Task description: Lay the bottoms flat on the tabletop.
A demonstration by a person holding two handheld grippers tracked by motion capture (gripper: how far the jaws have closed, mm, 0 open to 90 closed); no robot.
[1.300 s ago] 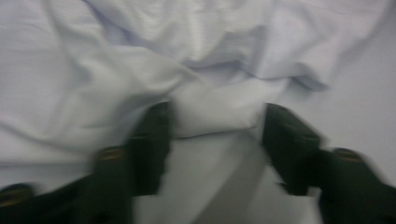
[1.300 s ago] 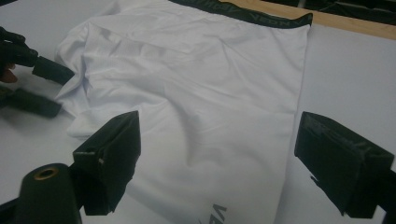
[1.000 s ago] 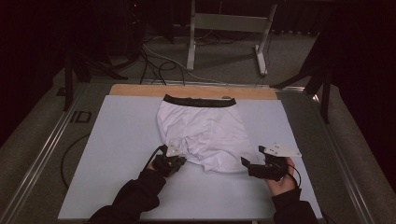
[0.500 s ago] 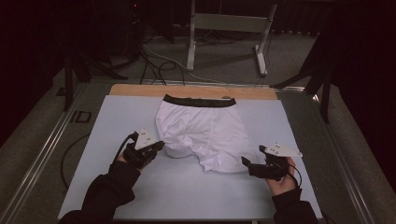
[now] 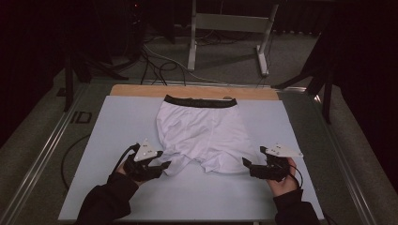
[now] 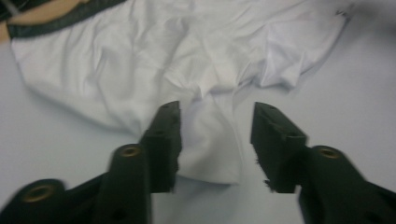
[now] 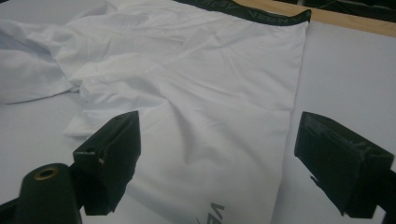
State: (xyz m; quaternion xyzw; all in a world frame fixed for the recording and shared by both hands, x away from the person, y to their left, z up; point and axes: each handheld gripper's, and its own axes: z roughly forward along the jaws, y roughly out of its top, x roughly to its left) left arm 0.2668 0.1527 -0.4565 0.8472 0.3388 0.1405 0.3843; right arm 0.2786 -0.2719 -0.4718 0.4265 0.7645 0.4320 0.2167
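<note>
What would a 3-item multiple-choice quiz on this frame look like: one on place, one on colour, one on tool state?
1. Where does the waistband of the white shorts lie?
A. at the table's far edge
B. at the near edge by the hands
C. hanging off the left side

2. What colour is the waistband?
A. red
B. black
C. yellow

3. How do the jaws of the left tool stand?
A. clamped on the waistband
B. shut on nothing
C. apart, a leg hem lying between them

Key:
1 A, the high view shows the band toward the wooden strip, away from both hands.
2 B, a dark band tops the white cloth.
3 C, the left gripper view shows a gap between the jaws, which have just been opening, with cloth lying flat under it.
</note>
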